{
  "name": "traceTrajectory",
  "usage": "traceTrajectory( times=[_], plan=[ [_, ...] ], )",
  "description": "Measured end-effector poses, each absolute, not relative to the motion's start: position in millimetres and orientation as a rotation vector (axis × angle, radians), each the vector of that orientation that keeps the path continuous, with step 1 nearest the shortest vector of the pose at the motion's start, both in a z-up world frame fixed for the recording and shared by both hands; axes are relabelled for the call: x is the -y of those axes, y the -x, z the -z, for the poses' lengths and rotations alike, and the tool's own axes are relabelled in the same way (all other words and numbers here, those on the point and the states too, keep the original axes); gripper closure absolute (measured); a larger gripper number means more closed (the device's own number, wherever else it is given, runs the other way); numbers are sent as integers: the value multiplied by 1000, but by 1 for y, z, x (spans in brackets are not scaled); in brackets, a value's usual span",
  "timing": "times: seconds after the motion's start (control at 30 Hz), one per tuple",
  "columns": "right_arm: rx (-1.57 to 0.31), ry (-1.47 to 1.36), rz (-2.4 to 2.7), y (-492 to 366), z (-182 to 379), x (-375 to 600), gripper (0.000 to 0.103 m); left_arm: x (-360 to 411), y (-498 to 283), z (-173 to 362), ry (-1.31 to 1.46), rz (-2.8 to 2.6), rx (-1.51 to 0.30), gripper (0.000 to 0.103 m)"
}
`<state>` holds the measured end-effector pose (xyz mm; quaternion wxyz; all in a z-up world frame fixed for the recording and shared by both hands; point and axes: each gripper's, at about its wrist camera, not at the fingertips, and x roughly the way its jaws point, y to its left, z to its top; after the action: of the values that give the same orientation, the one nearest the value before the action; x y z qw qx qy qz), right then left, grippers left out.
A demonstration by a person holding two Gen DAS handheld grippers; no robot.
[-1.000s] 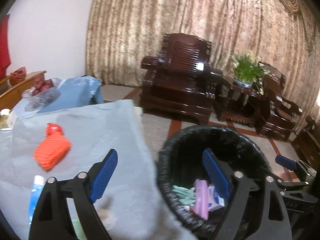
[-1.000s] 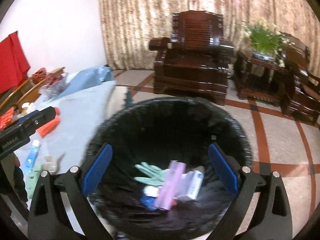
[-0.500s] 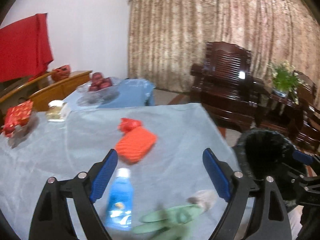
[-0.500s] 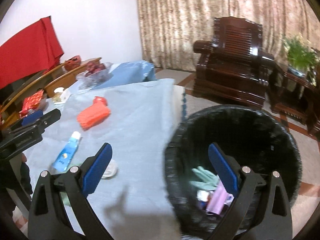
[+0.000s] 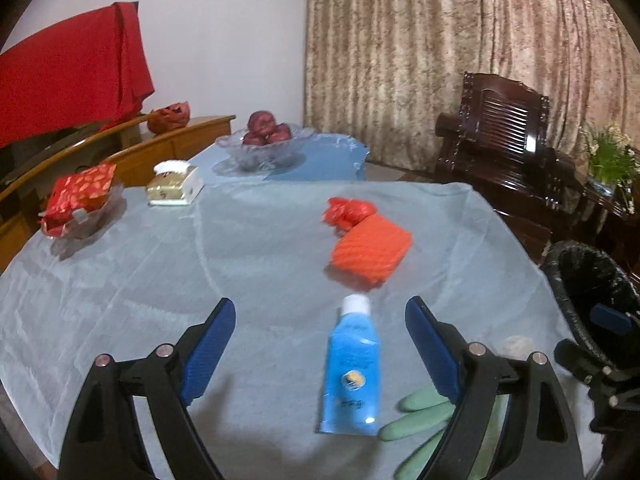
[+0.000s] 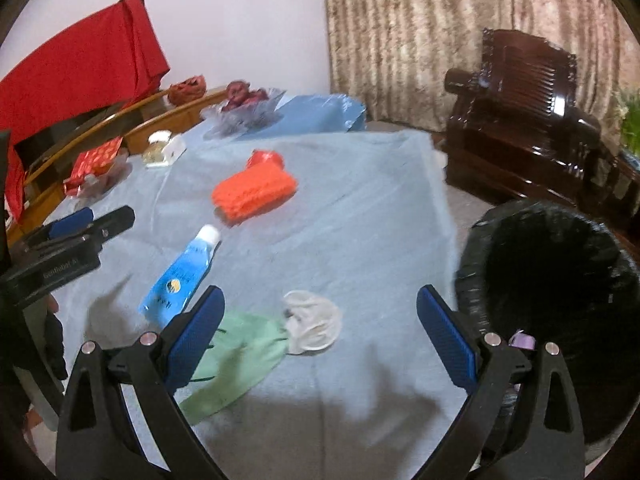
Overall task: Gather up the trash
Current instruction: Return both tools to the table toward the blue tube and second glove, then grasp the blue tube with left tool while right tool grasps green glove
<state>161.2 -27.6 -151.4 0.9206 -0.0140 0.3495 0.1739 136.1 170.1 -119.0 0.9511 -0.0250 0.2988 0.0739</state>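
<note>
Desk [image 5: 120,280] draped in pale blue cloth fills your left wrist view. Your left gripper [image 5: 316,340] hangs above its near edge with both blue pads spread wide and nothing between them but air. Just ahead, nearer the right pad, a blue squeeze bottle [image 5: 352,372] lies flat, white cap pointing away from you. A green rubber glove [image 5: 424,412] lies beside its base, partly hidden by the right pad. Beyond the bottle sits an orange knitted pouch [image 5: 370,248] with a knotted red bag [image 5: 348,210] touching its far end. Along the far edge, well apart from the litter, stand a glass fruit bowl [image 5: 264,148], a small gold box [image 5: 172,186] and a dish holding a red packet [image 5: 80,196]; these look like keepers, set back on purpose. The black-lined trash bin [image 5: 588,296] stands off the desk's right side.

From your right wrist view, the right gripper [image 6: 318,344] is likewise wide open and empty. Between its pads lies a crumpled white wrapper [image 6: 312,324], touching the green glove's cuff. The bottle lies to the left, and the left gripper shows at the left edge. The bin's mouth gapes at lower right, close enough for short drops; something lilac shows at its rim, but its contents are too dark to tell.
</note>
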Motion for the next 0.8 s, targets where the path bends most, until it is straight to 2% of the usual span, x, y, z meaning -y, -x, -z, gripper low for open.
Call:
traceTrajectory(
  times=[0.57, 0.67, 0.77, 0.8],
  plan=[
    [-911, 74, -351, -198, 216, -1, 9, -194, -147, 155, 44, -178, -688, 18],
    [-922, 81, -375, -198, 217, -3, 17, -193, -151, 159, 48, -172, -702, 18],
    [-917, 91, -417, -195, 215, -8, 35, -192, -156, 163, 51, -162, -714, 18],
    [-917, 91, -438, -194, 215, -11, 44, -191, -157, 165, 54, -157, -720, 18]
  ],
)
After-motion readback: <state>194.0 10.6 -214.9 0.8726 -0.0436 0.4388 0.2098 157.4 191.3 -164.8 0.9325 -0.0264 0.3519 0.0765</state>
